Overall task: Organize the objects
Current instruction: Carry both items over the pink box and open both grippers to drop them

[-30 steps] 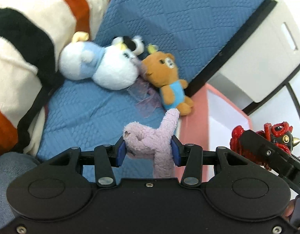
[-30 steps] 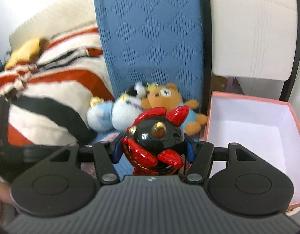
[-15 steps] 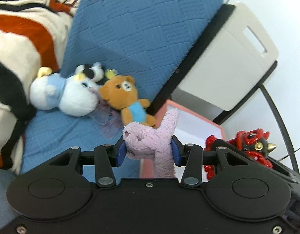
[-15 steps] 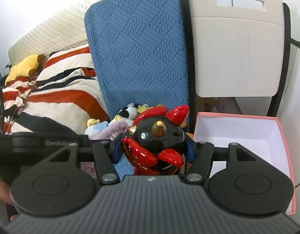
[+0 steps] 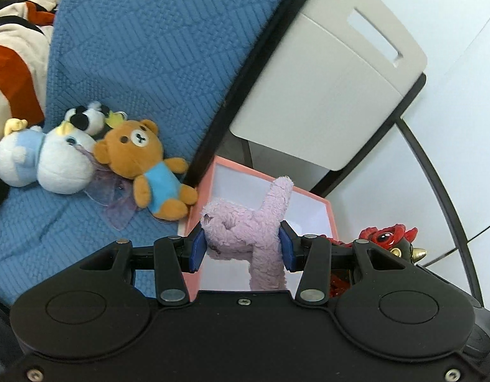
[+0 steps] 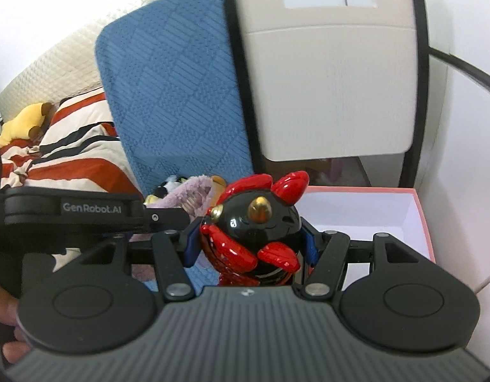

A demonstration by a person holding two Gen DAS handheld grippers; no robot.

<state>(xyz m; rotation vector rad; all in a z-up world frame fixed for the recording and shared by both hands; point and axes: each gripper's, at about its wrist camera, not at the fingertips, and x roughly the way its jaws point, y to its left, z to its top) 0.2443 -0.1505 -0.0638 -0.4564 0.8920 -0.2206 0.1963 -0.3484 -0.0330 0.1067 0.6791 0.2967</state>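
My left gripper point(image 5: 241, 245) is shut on a fuzzy pink plush toy point(image 5: 245, 222), held over the near left corner of a pink box point(image 5: 194, 210) with a white inside. My right gripper point(image 6: 249, 243) is shut on a glossy black and red figurine point(image 6: 254, 222) with gold horns, in front of the same pink box point(image 6: 420, 216). The figurine point(image 5: 388, 238) also shows at the right of the left wrist view. On the blue quilted cover point(image 5: 143, 47) lie a brown bear point(image 5: 143, 165) in a blue shirt and a white and light blue plush point(image 5: 44, 159).
A beige chair back point(image 6: 330, 73) with a black frame stands behind the box. A striped orange, black and cream blanket point(image 6: 69, 152) lies at the left, with a yellow plush point(image 6: 22, 124) on it. A white wall is behind. A hand point(image 6: 9, 334) shows at the lower left.
Both grippers moved right and up toward the pink box, each keeping its toy. The bear and white plush slid left in the left view; the box and chair came nearer.
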